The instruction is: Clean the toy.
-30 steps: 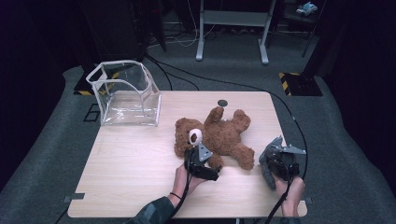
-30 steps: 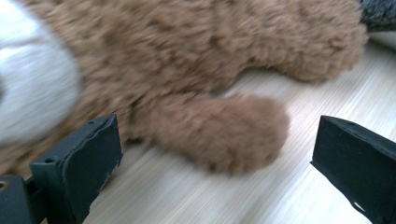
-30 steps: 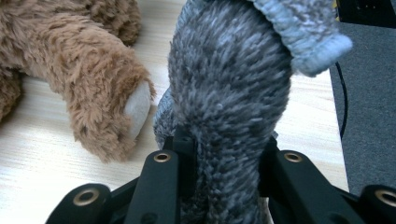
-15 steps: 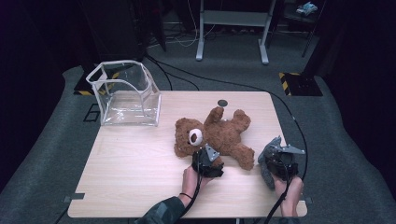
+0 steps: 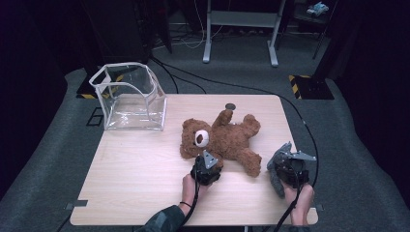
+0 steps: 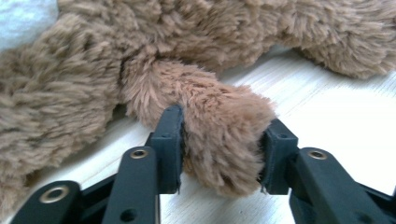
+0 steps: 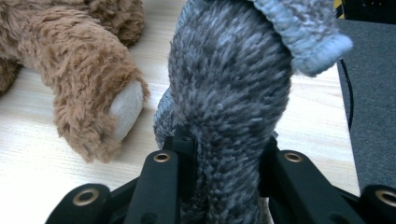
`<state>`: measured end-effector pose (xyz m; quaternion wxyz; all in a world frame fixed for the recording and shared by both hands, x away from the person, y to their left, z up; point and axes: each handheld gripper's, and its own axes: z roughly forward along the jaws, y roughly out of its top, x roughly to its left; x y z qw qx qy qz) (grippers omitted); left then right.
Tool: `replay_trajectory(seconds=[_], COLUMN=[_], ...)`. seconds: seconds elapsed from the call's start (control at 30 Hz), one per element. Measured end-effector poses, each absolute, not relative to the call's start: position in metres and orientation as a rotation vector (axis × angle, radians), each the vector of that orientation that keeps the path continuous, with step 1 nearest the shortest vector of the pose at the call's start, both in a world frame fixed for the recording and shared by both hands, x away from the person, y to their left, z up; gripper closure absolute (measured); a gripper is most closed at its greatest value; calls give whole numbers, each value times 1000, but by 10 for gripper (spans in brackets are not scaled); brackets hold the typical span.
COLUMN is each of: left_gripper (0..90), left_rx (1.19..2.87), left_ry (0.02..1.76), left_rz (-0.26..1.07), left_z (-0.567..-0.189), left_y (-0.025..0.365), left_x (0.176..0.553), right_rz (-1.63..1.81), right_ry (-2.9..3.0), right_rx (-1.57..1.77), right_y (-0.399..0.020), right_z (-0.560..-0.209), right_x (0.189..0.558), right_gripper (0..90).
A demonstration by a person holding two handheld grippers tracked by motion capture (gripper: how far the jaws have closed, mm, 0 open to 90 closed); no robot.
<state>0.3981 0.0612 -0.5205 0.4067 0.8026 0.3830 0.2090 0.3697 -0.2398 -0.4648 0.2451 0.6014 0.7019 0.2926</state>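
Note:
A brown teddy bear (image 5: 227, 137) lies on its back in the middle of the wooden table (image 5: 135, 179). My left gripper (image 5: 208, 163) is at the bear's near side. In the left gripper view its jaws have just been closing, and both pads now press into the bear's furry arm (image 6: 219, 126). My left gripper (image 6: 224, 137) is shut on that arm. My right gripper (image 5: 286, 168) stands near the table's right edge, shut on a grey fuzzy knitted piece (image 7: 229, 84) that rises upright between its jaws. The bear's foot with a pale sole (image 7: 125, 108) lies just left of it.
A clear plastic box (image 5: 130, 96) with an open top stands at the table's back left. A small dark disc (image 5: 230, 106) lies near the far edge, behind the bear. Cables run over the grey floor around the table, and a metal stand (image 5: 241, 19) is behind it.
The left gripper has sunk slightly at the bear's near side and closed on its arm. The right gripper and the grey piece have stayed where they were.

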Motion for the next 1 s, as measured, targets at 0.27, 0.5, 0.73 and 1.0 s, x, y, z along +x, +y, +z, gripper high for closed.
replay_trajectory(seconds=[0.27, 0.5, 0.73, 1.0], left_gripper=[694, 694, 695, 702], left_rx=[2015, 1990, 1970, 1964], left_ry=[949, 919, 891, 886], left_rz=[506, 501, 495, 484], left_z=[-520, -511, -496, -479], left_y=[66, 71, 78, 82], left_x=[400, 399, 404, 414], right_rz=[815, 821, 838, 859], right_ry=[1902, 1908, 1896, 1901], right_rx=[1647, 1638, 1638, 1620], right_y=[-240, -240, -237, -234], right_z=[-465, -466, -463, -459], right_x=[368, 367, 367, 367], right_gripper=[713, 713, 713, 713])
